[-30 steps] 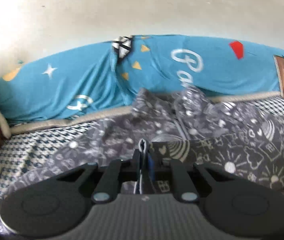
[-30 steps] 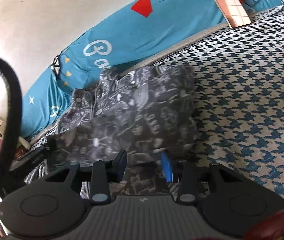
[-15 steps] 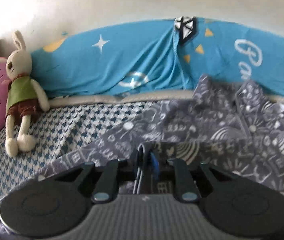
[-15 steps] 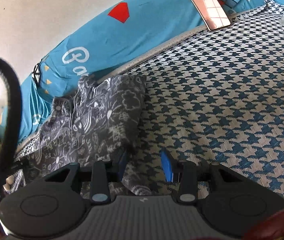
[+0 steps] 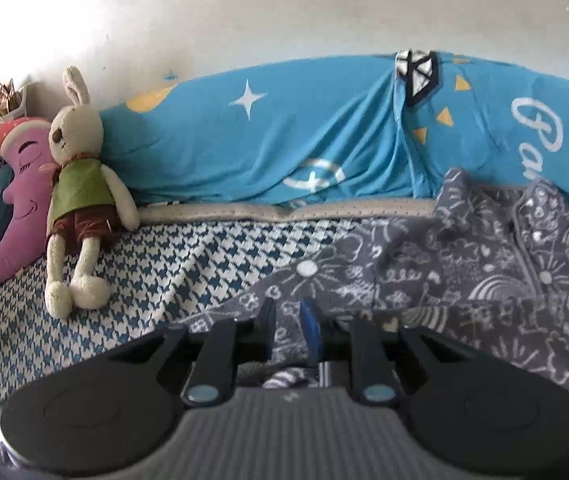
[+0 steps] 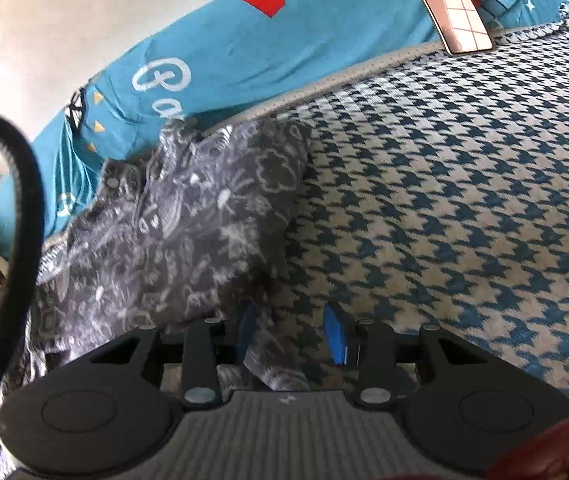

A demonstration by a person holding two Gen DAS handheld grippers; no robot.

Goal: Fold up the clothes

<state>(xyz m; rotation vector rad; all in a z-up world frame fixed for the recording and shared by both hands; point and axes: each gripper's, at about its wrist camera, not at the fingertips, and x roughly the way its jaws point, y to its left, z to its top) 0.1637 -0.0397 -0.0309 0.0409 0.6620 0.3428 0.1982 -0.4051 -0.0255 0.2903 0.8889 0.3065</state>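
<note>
Left claw (image 5: pixel 289 330) now parted, no longer pinching grey shirt (image 5: pixel 464 280).

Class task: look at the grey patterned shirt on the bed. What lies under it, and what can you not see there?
The grey patterned shirt lies on the blue-and-white houndstooth bedcover, which shows bare beside it. Whether anything else lies beneath the shirt cannot be seen; the fabric covers it.

One grey printed shirt (image 5: pixel 464 276), one blue quilt (image 5: pixel 284 148) — two plush toys at nine o'clock: one rabbit (image 5: pixel 78 184), one purple moon (image 5: pixel 12 200).
</note>
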